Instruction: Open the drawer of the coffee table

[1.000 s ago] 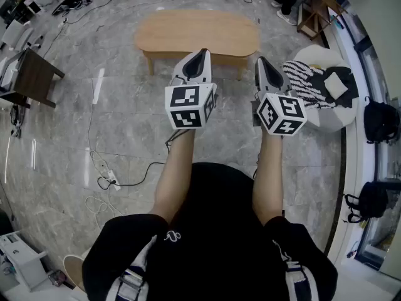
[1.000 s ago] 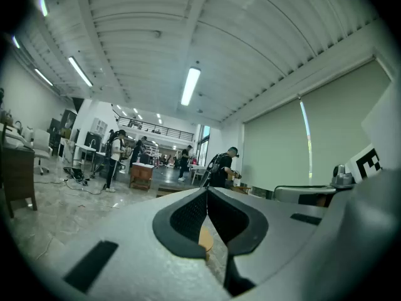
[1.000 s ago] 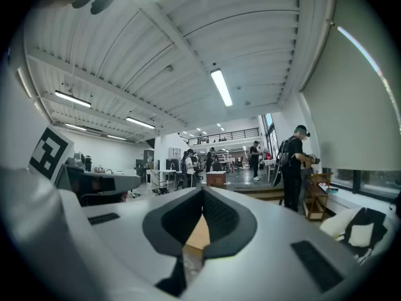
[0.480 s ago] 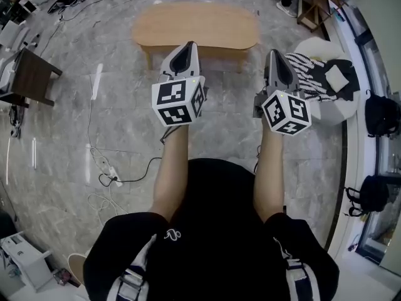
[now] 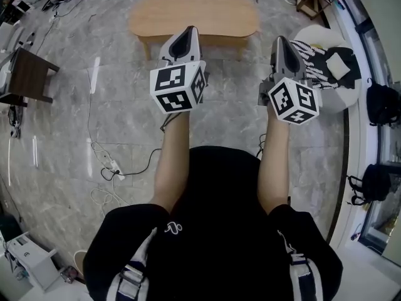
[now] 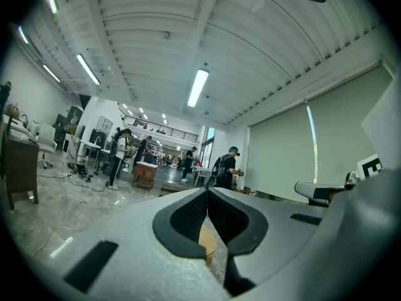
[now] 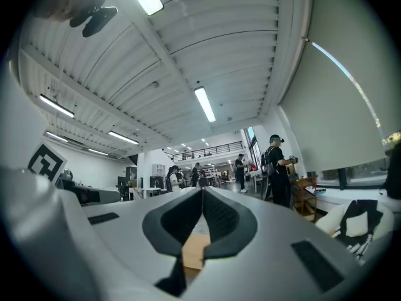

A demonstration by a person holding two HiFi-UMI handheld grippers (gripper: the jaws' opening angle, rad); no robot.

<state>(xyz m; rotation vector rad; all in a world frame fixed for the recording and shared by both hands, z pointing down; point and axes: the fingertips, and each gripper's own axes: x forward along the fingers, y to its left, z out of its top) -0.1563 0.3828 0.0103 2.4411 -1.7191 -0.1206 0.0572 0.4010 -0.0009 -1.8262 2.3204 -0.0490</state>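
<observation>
Head view places the oval wooden coffee table at the top centre of the frame, its long axis running left to right and one long side facing the person; its drawer cannot be made out from here. Left gripper and right gripper are held side by side, both pointing toward that near side, with bare marble floor between person and table. Each gripper's own view shows its jaws pressed together with nothing between them. A white round seat draped with striped cloth sits at the table's right end, a dark side table at far left, and a power strip with cables at lower left.
</observation>
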